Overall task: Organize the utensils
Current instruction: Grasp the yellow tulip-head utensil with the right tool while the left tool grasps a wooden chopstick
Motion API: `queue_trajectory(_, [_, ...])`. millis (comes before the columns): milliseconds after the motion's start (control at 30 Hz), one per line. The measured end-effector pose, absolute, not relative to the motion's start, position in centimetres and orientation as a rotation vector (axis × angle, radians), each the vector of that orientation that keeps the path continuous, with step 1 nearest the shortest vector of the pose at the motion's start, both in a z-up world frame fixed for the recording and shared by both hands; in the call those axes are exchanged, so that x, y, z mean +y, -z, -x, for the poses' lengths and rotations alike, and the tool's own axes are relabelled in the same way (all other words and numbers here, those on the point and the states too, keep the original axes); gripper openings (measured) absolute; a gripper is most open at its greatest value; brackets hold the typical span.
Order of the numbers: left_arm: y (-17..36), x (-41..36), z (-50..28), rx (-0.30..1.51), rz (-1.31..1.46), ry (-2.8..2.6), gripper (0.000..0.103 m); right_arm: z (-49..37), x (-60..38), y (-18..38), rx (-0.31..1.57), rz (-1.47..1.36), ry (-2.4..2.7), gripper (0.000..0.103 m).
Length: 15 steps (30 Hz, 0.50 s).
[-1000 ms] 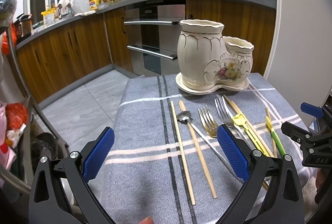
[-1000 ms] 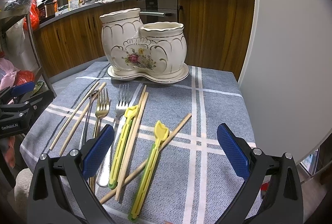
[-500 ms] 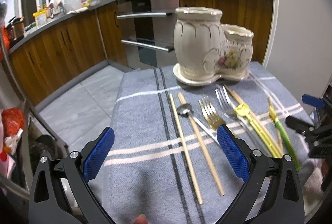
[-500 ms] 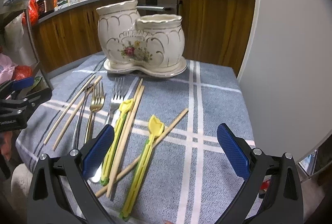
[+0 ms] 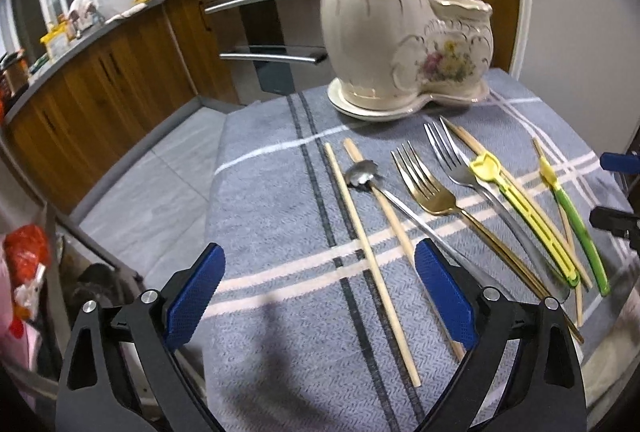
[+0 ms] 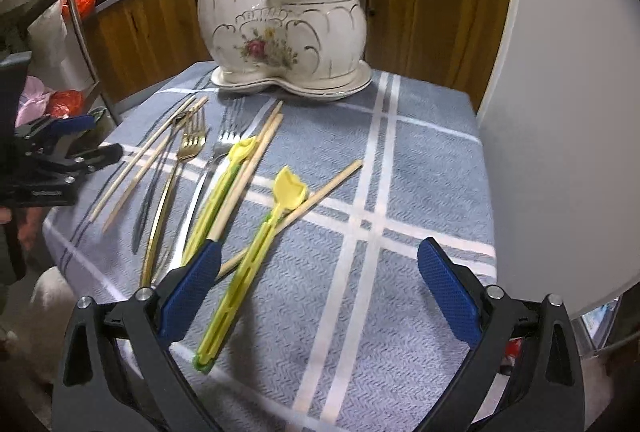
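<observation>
Grey tablecloth (image 5: pixel 280 216) carries chopsticks (image 5: pixel 370 256) between the wide-open left gripper (image 5: pixel 320 296); right gripper (image 6: pixel 320 296) likewise released.

left black two-finger gripper with blue pads (image 5: pixel 320 292): jaws spread wide, nothing between, tips toward 12 o'clock, pitched down | right black two-finger gripper with blue pads (image 6: pixel 320 286): jaws spread wide, nothing held, tips toward 12 o'clock | left one visible at 9 o'clock in right wrist view

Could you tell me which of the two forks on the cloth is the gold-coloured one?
The gold fork is the left one, beside the small spoon; the silver fork lies to its right, nearer the yellow utensils.
</observation>
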<state>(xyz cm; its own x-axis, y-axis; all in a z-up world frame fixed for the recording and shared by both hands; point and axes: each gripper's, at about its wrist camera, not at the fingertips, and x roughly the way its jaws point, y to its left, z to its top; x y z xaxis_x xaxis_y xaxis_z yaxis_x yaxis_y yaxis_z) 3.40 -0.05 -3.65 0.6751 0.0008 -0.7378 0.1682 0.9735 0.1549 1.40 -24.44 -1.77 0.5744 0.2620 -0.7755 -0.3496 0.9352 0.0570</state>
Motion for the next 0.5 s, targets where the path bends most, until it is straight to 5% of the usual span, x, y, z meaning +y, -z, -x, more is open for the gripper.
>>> queue_trajectory(300, [4.3, -0.5, -3.5, 0.893, -0.213, 0.172, 0.06, -1.5, -23.0, 2.3, 0.979, 0.059, -0.457, 0.038])
queue_trajectory(500, [5.0, -0.3, -3.9, 0.948, -0.19, 0.201, 0.039, -1.4, -22.6, 2.3, 1.004, 0.089, -0.454, 0.019])
